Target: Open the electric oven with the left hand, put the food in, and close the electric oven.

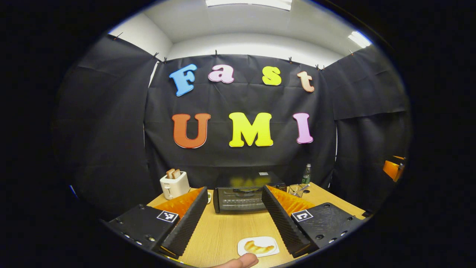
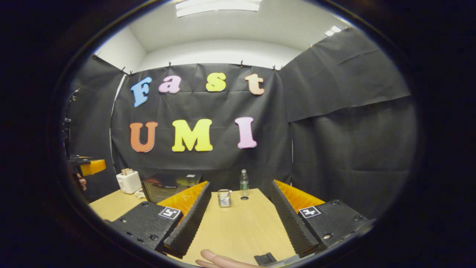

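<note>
Nearest in the left gripper view, a fingertip (image 1: 241, 260) showed at the bottom edge, and just beyond it one white plate (image 1: 258, 246) lay on the wooden table (image 1: 223, 230), a little toward the right-hand finger of the left gripper (image 1: 236, 217). On the plate lay one croissant (image 1: 259, 247), the food for the task. The left jaws stood wide apart and held nothing. Straight ahead between them, well beyond the plate, sat one electric oven (image 1: 243, 197), its glass door shut and its handle (image 1: 243, 190) untouched.

Judging from this, the task had not really begun: the door was not yet opened, the croissant was not yet lifted, and the closing was left as well. All three steps remained.

Past the left-hand finger stood one white toaster (image 1: 174, 185) with two slices of toast (image 1: 173, 173) sticking up. Beyond the right-hand finger were one wire basket (image 1: 296, 190) and one plastic bottle (image 1: 306, 174) behind it.

In the right gripper view, part of a hand (image 2: 219, 261) lay at the bottom edge beside a small dark object that was too cut off to identify. The right gripper (image 2: 238, 219) also stood wide open and empty. Ahead between its jaws was bare table, then the basket and the bottle at the far edge. The oven sat beyond its left-hand finger, with the toaster farther left.
</note>
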